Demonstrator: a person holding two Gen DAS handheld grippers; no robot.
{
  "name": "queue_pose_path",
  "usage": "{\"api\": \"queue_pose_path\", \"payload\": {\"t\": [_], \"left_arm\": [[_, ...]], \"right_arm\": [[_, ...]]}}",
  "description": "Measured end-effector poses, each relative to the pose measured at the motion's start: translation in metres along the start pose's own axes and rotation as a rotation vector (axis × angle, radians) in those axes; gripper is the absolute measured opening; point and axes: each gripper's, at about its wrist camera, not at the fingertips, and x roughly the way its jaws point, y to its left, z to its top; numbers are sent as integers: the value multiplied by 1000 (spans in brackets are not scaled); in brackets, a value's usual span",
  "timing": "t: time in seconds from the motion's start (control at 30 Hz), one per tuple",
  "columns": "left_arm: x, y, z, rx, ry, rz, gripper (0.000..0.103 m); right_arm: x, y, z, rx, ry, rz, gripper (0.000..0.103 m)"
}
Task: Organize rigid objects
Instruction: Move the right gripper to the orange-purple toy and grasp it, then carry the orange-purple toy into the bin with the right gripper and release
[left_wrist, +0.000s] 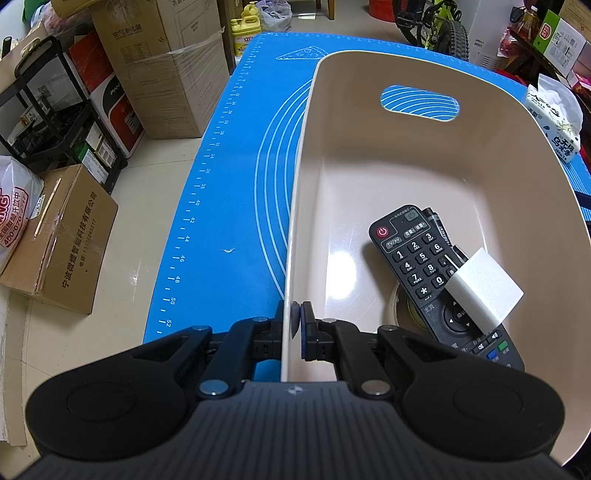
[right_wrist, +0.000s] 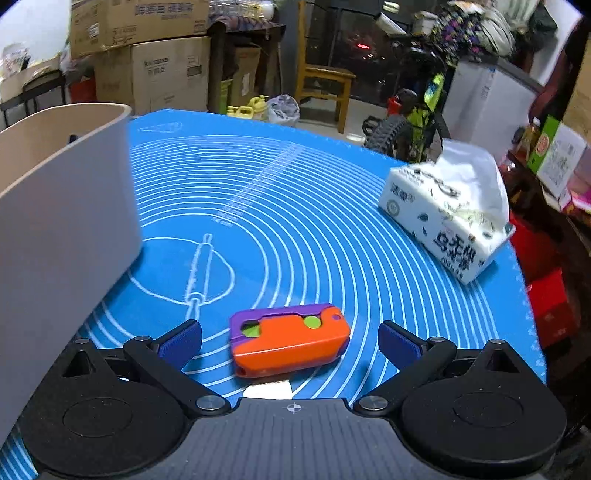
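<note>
My left gripper (left_wrist: 293, 323) is shut on the near left wall of a beige plastic bin (left_wrist: 369, 155) standing on the blue mat (left_wrist: 229, 206). In the bin lie a black remote control (left_wrist: 424, 266), a white block (left_wrist: 487, 286) on top of it, a black marker (left_wrist: 439, 225) and a tape roll (left_wrist: 402, 310) partly hidden under the remote. In the right wrist view my right gripper (right_wrist: 290, 341) is open, its fingers on either side of an orange and purple toy block (right_wrist: 288, 341) lying on the mat (right_wrist: 295, 221). The bin (right_wrist: 62, 206) stands to its left.
A tissue pack (right_wrist: 447, 218) sits at the mat's right edge, also seen in the left wrist view (left_wrist: 554, 118). Cardboard boxes (left_wrist: 162, 66), a black rack (left_wrist: 55, 110) and a bicycle (right_wrist: 413, 122) stand on the floor around the table.
</note>
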Motion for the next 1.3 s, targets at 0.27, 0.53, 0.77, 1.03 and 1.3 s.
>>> {"api": "queue_pose_path", "payload": {"t": [0.27, 0.53, 0.77, 1.03, 1.3], "left_arm": [[0, -1, 0, 2, 1, 5, 7], [1, -2, 0, 3, 1, 7, 7], [1, -2, 0, 4, 1, 8, 7], [0, -3, 1, -1, 2, 7, 7], [0, -3, 1, -2, 3, 6, 7]], "right_arm": [[12, -11, -6, 17, -10, 21, 91], [7, -5, -4, 1, -23, 56, 72], [-4, 1, -5, 4, -58, 22, 72], [-37, 12, 5, -18, -142, 15, 72], [-87, 34, 31, -37, -240, 60, 72]]}}
